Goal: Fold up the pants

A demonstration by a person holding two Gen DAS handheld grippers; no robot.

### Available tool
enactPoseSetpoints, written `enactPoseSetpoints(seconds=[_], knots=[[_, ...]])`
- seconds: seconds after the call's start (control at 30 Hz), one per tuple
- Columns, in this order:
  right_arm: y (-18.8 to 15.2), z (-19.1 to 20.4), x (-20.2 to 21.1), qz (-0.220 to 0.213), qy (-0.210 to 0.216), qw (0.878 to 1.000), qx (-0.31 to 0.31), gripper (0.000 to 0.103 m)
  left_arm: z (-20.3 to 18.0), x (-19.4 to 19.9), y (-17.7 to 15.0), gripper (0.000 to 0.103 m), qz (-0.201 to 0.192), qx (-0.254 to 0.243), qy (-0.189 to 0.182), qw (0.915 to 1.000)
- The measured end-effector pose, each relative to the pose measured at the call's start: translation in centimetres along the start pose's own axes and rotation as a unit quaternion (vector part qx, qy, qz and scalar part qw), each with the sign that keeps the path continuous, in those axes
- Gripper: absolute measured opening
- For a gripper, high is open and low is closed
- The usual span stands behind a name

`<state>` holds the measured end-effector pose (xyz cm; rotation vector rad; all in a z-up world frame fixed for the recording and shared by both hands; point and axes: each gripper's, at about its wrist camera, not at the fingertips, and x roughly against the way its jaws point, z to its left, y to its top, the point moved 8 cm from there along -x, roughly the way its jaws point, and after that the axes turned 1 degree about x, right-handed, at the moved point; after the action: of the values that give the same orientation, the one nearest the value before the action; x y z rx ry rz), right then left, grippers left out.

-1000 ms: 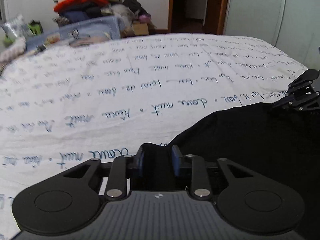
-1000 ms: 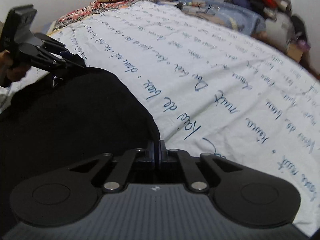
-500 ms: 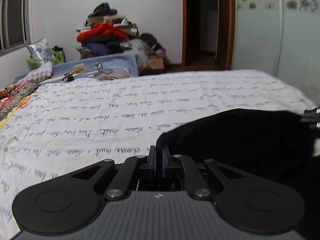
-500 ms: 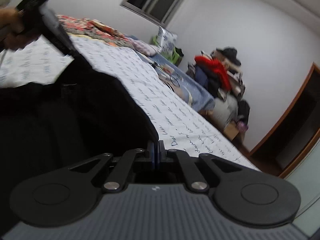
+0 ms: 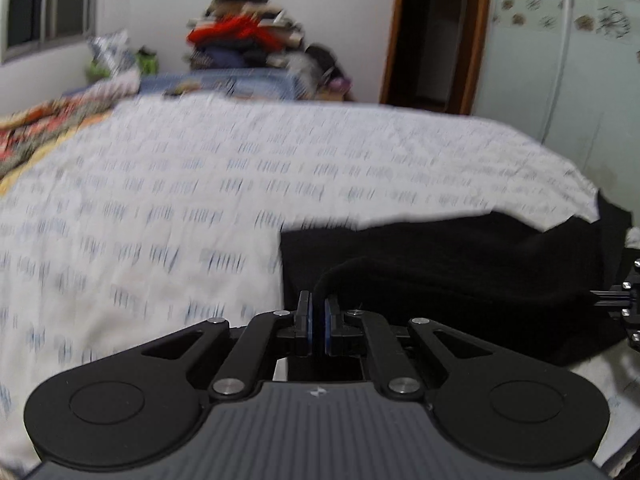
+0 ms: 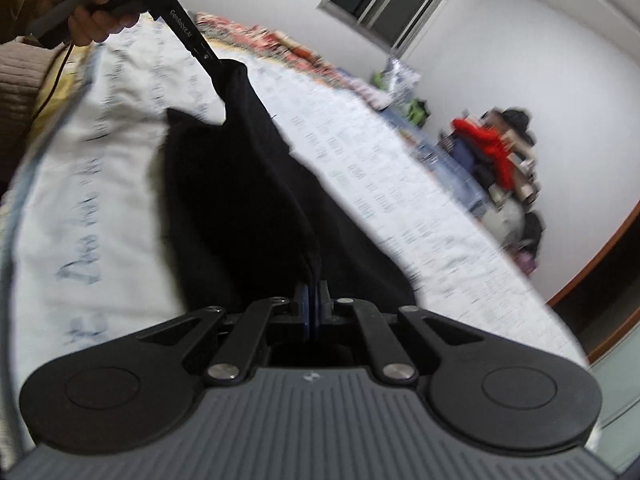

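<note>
Left tool [image 5: 317, 320] is clamped narrow on a black fold of the pants [image 5: 460, 264] at lower centre of its view; right tool [image 6: 311, 312] likewise pinches a pants edge at lower centre, cloth stretching up-left to the other tool's tip, whose arm reads roughly "GenRobo.AI". Pants hang and drape over the bed sheet [image 5: 180, 200] printed with blue cursive, blurred, unreadable except maybe "Dors". Clothes pile [image 5: 240, 40] sits upper centre on a blue bin, contents unclear.

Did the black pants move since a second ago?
Yes. The pants have been lifted off the bedsheet; both the left gripper and right gripper hold them stretched above it.
</note>
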<state>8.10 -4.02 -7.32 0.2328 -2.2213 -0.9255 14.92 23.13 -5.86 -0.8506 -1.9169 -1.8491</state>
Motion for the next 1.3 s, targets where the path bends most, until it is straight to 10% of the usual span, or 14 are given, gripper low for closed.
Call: enactPoseSetpoints(seconds=[0.5,0.6,0.73,0.83,0.93,1.07,1.3], knots=[[-2.6,3.4,-0.1,0.026,0.031,0.999,-0.035,0.008,2.9,1.5,-1.9,0.008,0.041,0.040,0.122,0.9909],[-2.1,2.6,2.7,0.004,0.049,0.998,-0.048,0.013,-2.3,2.5,1.0,0.008,0.014,-0.015,0.085,0.9962],[-3.9,-3.2,5.4,0.008,-0.026,0.994,-0.103,0.013,-13.2,1.1,3.3,0.009,0.009,-0.101,-0.047,0.9937],[-7.8,-7.1,4.2,0.063,-0.081,0.983,-0.152,0.013,-21.9,-0.5,3.0,0.009,0.021,-0.154,-0.156,0.9754],[-12.0,-7.2,3.1,0.138,-0.047,0.968,-0.202,0.015,-28.9,-1.9,1.3,0.009,0.044,-0.201,-0.234,0.9503],[-13.4,-8.6,6.7,0.115,-0.052,0.965,-0.231,0.015,-33.7,-3.8,-1.0,0.009,0.057,-0.256,-0.255,0.9308],[-20.0,-20.4,10.4,0.115,-0.200,0.908,-0.349,0.015,-36.4,-6.6,-2.4,0.009,0.074,-0.255,-0.262,0.9280]])
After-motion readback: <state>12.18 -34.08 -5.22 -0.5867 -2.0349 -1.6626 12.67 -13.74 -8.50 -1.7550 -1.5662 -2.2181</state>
